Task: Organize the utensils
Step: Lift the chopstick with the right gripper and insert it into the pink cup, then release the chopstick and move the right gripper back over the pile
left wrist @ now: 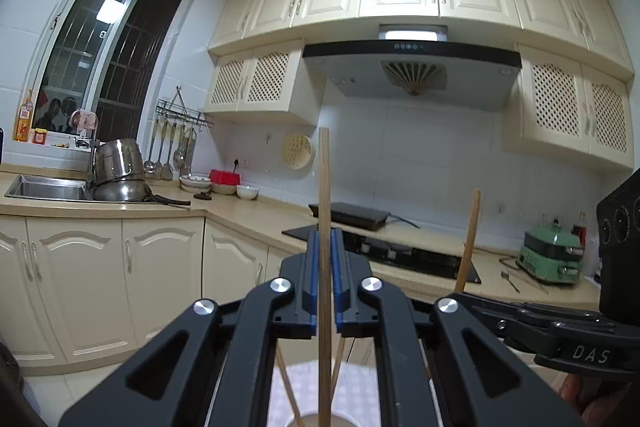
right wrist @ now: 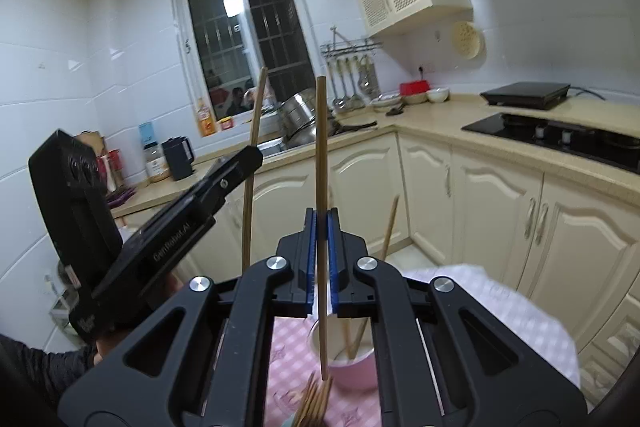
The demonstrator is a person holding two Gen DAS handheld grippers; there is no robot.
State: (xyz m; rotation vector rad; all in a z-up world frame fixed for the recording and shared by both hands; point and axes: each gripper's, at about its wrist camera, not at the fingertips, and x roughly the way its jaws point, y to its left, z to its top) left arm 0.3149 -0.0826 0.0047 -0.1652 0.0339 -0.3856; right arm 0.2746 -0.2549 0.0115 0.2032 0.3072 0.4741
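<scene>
My left gripper [left wrist: 325, 259] is shut on a wooden chopstick [left wrist: 324, 187] held upright above a cup whose rim [left wrist: 320, 419] shows at the bottom. My right gripper [right wrist: 321, 231] is shut on another wooden chopstick [right wrist: 321, 147], upright, its lower tip beside a pink cup [right wrist: 354, 367] that holds a few chopsticks [right wrist: 390, 227]. A bundle of chopsticks [right wrist: 314, 403] lies below on the pink checked cloth [right wrist: 500, 307]. The right gripper [left wrist: 468, 297] and its chopstick [left wrist: 469, 235] show in the left wrist view; the left gripper [right wrist: 250, 163] with its chopstick [right wrist: 254, 131] shows in the right wrist view.
The checked cloth covers a table in front of cream kitchen cabinets [left wrist: 120, 279]. A counter holds a sink [left wrist: 44, 187], steel pots [left wrist: 118, 167], bowls [left wrist: 196, 183], a gas hob [left wrist: 400, 251] and a green appliance [left wrist: 550, 255]. Hanging utensils [left wrist: 172, 151] are on the wall.
</scene>
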